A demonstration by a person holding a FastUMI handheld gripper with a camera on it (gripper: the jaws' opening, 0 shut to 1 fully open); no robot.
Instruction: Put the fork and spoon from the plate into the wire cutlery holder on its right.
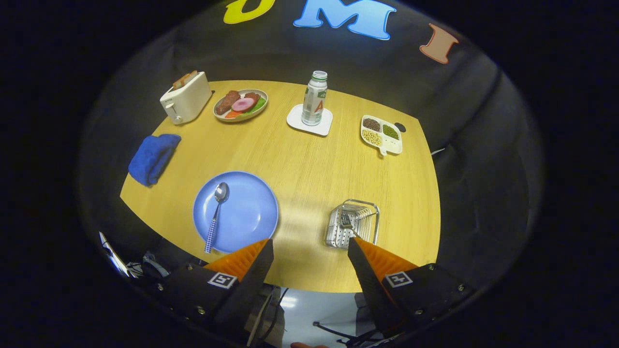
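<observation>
- The fork (346, 221) already stands in the wire cutlery holder (352, 224), which sits on the bench (309, 164) to the right of the blue plate (235, 211) — so, as I judge it, half of the task is done.
- The spoon (216, 210) is still left: it lies on the left part of the plate, bowl to the far side, its checked handle reaching over the near rim.
- The hand-held gripper (309, 249) is wide open and holds nothing; it hovers over the near edge of the bench, between plate and holder.
- Far away on the bench are a toaster (185, 98), a dish of food (240, 104), a bottle (315, 98) on a white coaster (310, 120), a divided tray of beans (381, 134), and a blue cloth (153, 157) at the left.
- Nothing stands between the plate and the holder — the way for the spoon looks free.
</observation>
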